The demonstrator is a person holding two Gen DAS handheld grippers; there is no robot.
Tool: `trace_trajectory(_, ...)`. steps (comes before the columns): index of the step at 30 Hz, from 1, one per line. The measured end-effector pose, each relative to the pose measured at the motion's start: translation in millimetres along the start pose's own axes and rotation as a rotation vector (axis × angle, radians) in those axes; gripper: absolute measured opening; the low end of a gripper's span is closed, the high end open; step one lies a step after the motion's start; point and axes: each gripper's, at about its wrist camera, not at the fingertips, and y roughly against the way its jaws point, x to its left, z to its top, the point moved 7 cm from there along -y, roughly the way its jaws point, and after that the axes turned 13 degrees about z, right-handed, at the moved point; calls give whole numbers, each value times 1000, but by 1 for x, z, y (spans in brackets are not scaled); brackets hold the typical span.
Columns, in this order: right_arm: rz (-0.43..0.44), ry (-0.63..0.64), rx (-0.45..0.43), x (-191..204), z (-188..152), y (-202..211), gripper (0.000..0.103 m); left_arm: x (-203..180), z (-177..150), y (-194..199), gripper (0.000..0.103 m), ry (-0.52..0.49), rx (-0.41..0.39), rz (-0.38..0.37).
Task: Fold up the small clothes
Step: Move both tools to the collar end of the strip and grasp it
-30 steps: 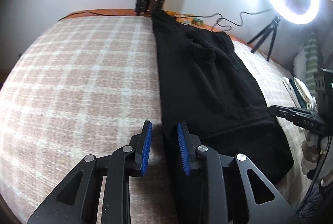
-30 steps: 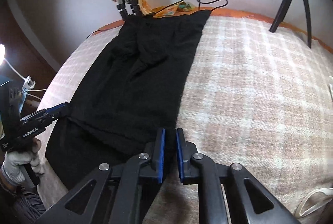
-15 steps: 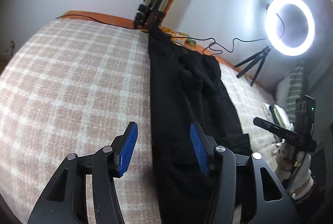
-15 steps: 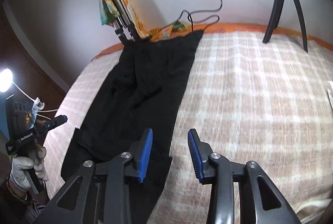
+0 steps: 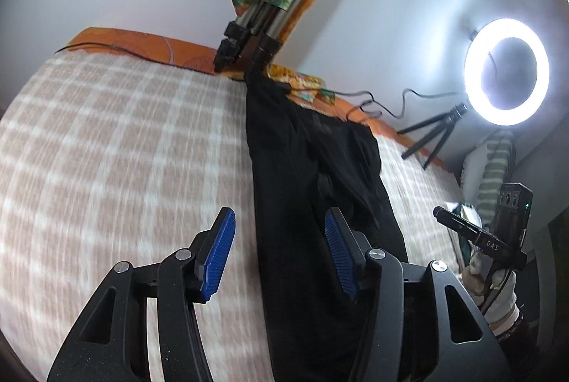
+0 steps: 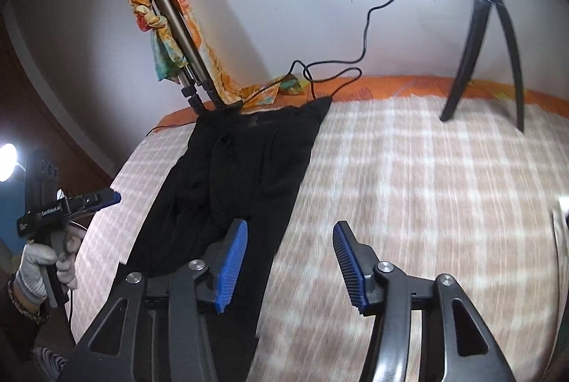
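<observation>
Left gripper (image 5: 277,257): jaws apart and empty, blue pads (image 5: 218,256) clear of the cloth, aimed down over the garment's left edge. Nothing lies between the pads but the view of fabric and blanket below — a released posture, not a grasp.

Right gripper (image 6: 290,266): jaws opening, nothing between them; its left pad hangs over the garment's right edge, its right pad over bare blanket. Each gripper thus straddles one long edge, which fits a hem let go on both sides at once.

Garment (image 5: 313,176): black, long and narrow, laid flat down the middle of the checked blanket (image 5: 106,151). Its far end reaches the orange sheet (image 6: 409,87) at the wall; its near end runs under both grippers. A doubled layer appears to cross the near part in the right view, suggesting one fold is already made, though the black cloth hides the detail.

Surroundings: a tripod (image 6: 185,62) draped with a scarf (image 6: 156,16) stands at the garment's far end; a ring light (image 5: 506,73) on its small stand lights the bed from the right — placed for filming, outside the folding area. A cable (image 6: 366,30) trails along the wall, just beyond the garment's far corner.
</observation>
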Motion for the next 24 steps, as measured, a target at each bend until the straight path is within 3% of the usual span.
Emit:
trace_trajectory(11,136,-145,18,-57,82,-71,50,0,55,-67,52,7,35,-35)
trace_trajectory(17,182,-168,38,-67,99,-107,47,0,71,-95,52,13,46,-51)
trace_trajectory(19,179,-151,51,-67,102,-115,46,0,75,-101,59,11,46,-54)
trace_trajectory(24,154,-116,81,-72,107,-130,37,4,86,-118,60,31,49,-58)
